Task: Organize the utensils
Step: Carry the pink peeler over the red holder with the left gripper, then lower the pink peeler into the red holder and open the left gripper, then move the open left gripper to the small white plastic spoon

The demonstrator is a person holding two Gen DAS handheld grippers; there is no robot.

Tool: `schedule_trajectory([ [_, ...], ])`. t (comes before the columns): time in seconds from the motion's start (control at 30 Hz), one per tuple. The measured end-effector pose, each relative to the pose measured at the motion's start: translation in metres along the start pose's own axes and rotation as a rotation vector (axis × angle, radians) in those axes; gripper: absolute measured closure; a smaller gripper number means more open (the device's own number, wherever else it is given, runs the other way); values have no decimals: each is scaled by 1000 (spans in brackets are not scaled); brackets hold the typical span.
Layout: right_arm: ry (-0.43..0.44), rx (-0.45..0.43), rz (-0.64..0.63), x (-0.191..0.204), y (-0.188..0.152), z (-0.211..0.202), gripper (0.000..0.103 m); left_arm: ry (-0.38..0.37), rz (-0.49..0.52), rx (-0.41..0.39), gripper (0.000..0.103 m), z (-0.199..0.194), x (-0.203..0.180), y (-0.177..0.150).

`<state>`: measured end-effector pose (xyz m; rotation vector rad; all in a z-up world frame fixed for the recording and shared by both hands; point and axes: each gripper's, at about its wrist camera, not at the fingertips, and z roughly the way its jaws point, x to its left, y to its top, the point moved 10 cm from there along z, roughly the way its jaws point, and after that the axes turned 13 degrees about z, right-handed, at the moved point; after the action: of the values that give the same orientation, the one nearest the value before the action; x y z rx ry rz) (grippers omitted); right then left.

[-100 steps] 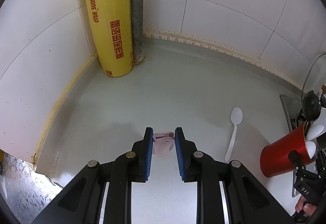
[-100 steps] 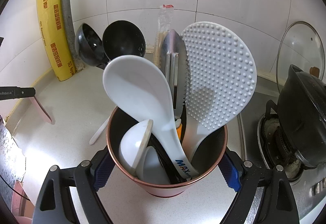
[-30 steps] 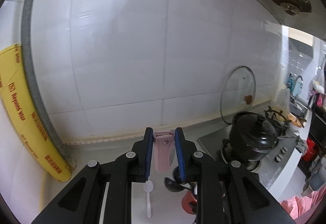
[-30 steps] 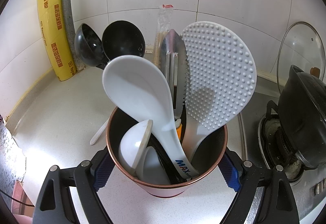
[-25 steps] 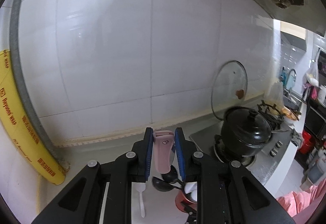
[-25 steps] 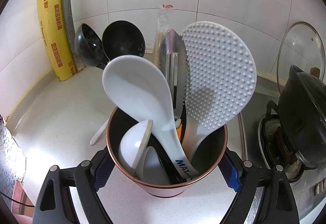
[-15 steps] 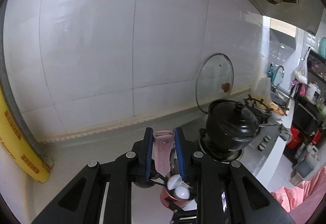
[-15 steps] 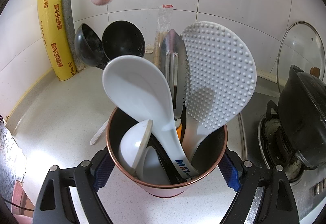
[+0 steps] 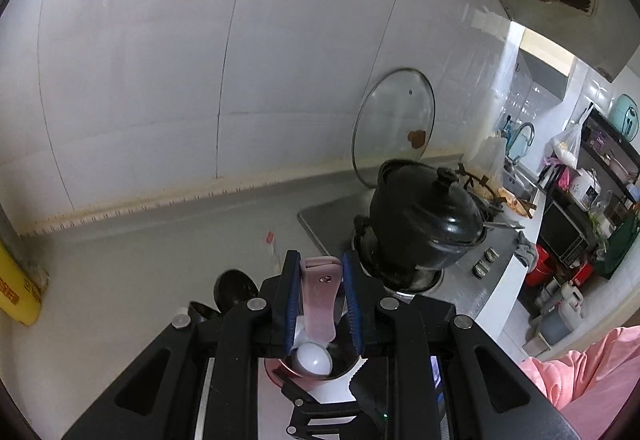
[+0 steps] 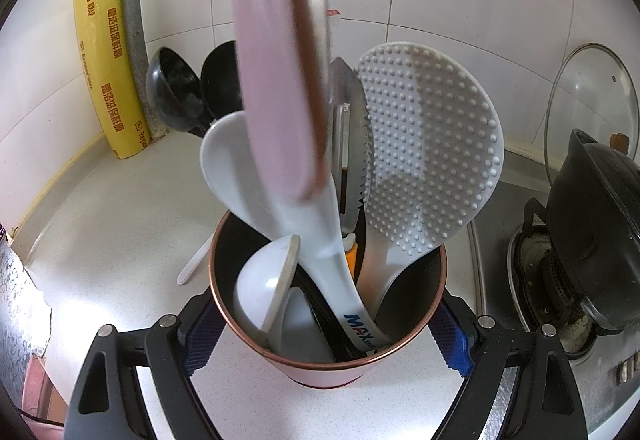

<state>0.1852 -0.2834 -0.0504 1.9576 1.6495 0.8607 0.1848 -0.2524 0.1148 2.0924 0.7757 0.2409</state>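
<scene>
My left gripper (image 9: 320, 260) is shut on the handle of a pink utensil (image 9: 319, 300). Its wide pink blade (image 10: 276, 79) hangs down just above the red cup (image 10: 328, 368), in front of the utensils standing there. My right gripper (image 10: 326, 336) is shut on that cup, one finger on each side. The cup holds a white ladle spoon (image 10: 240, 167), a dimpled white rice paddle (image 10: 428, 143), two black ladles (image 10: 176, 95), a serrated steel tool (image 10: 354, 143) and a small white spoon (image 10: 268, 280). A white plastic spoon (image 10: 196, 260) lies on the counter behind the cup.
A yellow cling-wrap roll (image 10: 108, 51) leans in the left corner beside a grey pipe. Right of the cup a black pot (image 10: 600, 224) sits on the stove, and a glass lid (image 10: 592, 95) leans on the tiled wall. The white counter (image 10: 100, 224) spreads to the left.
The left gripper has swung right and sunk with the pink utensil. Its blade went from the upper left corner of the right wrist view to hanging large over the cup. The right gripper stayed still.
</scene>
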Motion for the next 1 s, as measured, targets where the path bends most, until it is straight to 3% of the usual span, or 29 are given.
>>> schedule_trajectory([
  [0.57, -1, 1, -3, -2, 0, -1, 13, -35, -12, 82, 81, 19, -7, -21],
  [0.73, 1, 2, -7, -1, 1, 0, 13, 7, -46, 64, 80, 9, 10, -21],
  [0.87, 2, 2, -8, -2, 2, 0, 13, 67, -96, 46, 65, -3, 32, -25],
  [1.0, 1, 2, -9, 1, 1, 1, 13, 149, -171, 28, 59, -19, 66, -32],
])
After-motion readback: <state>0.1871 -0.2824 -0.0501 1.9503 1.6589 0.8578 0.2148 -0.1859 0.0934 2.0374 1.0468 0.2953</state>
